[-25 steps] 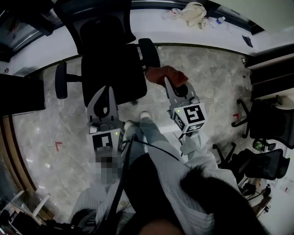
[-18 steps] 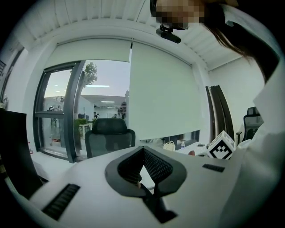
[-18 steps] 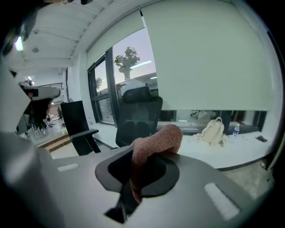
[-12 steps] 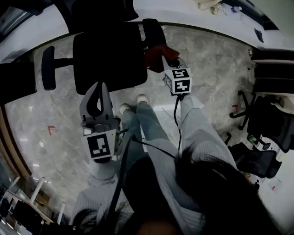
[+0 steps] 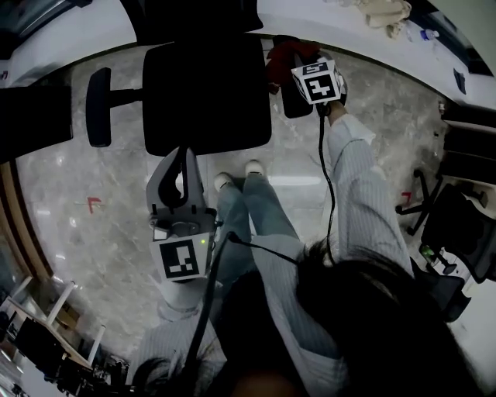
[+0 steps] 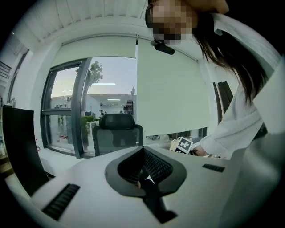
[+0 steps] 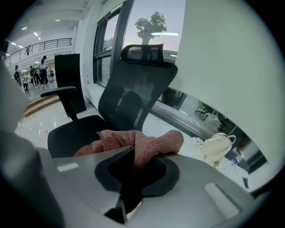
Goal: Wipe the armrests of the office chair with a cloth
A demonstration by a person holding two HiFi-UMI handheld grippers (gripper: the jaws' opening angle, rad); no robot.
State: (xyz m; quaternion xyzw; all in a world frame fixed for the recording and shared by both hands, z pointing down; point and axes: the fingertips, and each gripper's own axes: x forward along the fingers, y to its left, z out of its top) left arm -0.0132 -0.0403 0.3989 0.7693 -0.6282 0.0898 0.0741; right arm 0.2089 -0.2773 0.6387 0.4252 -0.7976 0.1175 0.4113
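Observation:
The black office chair [image 5: 205, 93] stands at the top of the head view, its left armrest [image 5: 98, 106] out to the side. My right gripper [image 5: 293, 66] is over the chair's right armrest [image 5: 296, 99], shut on a red-brown cloth [image 5: 283, 54]. In the right gripper view the cloth [image 7: 142, 141] bunches out of the closed jaws of the right gripper [image 7: 133, 156], in front of the seat [image 7: 75, 133] and backrest [image 7: 138, 93]. My left gripper [image 5: 184, 155] hangs shut and empty in front of the seat. Its own view shows the left gripper [image 6: 144, 178] closed.
The person's legs and white shoes [image 5: 232, 180] stand just in front of the chair. A white window ledge [image 5: 325, 19] with a cream bag [image 5: 387, 12] runs behind it. More black chairs [image 5: 457, 225] crowd the right side. Red marks [image 5: 93, 203] lie on the marble floor.
My right gripper has swung forward and down with the cloth, from beside the seat to over the right armrest. The left gripper has sunk a little.

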